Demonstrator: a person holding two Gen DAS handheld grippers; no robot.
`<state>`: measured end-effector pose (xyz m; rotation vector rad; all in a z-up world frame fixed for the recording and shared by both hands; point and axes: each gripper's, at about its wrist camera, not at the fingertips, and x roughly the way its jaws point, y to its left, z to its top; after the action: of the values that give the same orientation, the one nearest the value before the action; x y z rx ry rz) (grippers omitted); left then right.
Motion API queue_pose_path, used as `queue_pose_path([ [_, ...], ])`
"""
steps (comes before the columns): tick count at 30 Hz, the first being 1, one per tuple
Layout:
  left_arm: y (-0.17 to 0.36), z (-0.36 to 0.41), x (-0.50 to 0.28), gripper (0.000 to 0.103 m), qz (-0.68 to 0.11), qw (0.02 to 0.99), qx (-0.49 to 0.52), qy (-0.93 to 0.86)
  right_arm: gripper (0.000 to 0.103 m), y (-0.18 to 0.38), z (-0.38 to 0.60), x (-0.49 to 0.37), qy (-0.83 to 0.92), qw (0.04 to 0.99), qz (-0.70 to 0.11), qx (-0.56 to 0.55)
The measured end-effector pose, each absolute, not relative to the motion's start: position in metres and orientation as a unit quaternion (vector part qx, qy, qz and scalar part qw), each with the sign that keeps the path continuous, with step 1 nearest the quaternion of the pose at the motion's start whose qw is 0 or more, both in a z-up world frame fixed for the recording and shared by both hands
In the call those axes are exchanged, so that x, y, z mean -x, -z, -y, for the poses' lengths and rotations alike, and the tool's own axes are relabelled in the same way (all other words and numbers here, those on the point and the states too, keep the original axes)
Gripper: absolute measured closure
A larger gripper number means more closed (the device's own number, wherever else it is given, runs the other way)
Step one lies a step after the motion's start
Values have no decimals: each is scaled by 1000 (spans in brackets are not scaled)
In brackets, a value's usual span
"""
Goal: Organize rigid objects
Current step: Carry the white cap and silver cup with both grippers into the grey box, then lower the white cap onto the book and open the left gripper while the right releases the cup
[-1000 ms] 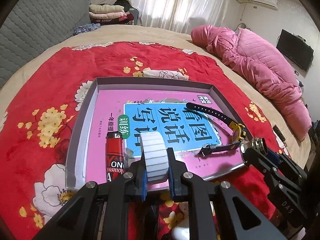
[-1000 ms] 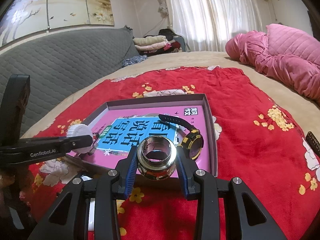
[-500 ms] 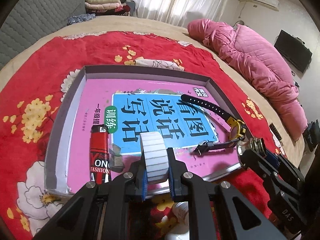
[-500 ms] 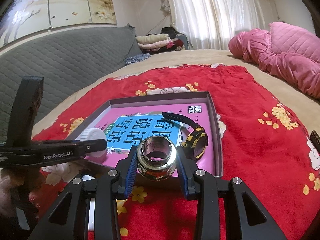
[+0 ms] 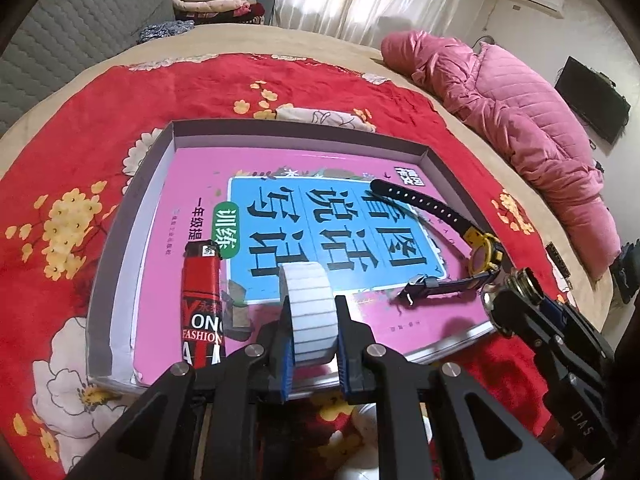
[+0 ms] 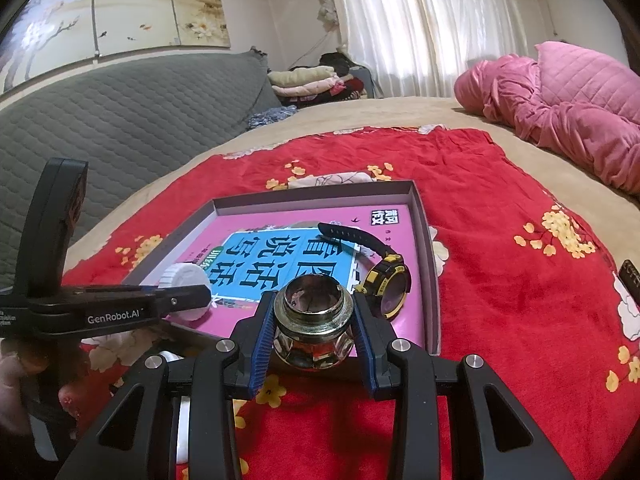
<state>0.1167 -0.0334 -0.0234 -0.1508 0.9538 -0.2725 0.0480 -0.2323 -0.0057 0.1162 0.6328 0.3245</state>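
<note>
Since the earlier frame, the left gripper [image 5: 311, 322] has edged forward over the tray [image 5: 120, 236], and stays clamped on a white ribbed cap [image 5: 308, 308]. That cap hangs above the pink book [image 5: 360, 312], lighter [image 5: 202, 304] at its 9 o'clock, black-and-yellow watch [image 5: 480, 256] at 2 o'clock. Right gripper [image 6: 314, 338] stays clamped on a shiny metal fitting [image 6: 314, 328], threaded, hex-based, at the tray's near edge on the bed.
</note>
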Motion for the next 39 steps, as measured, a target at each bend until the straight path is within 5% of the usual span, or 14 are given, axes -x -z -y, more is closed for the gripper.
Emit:
queue_pose_path([
  [39,22,19,-115,73,-463,881,50,85,65,23,217,-71,-157,930,-334,-6],
])
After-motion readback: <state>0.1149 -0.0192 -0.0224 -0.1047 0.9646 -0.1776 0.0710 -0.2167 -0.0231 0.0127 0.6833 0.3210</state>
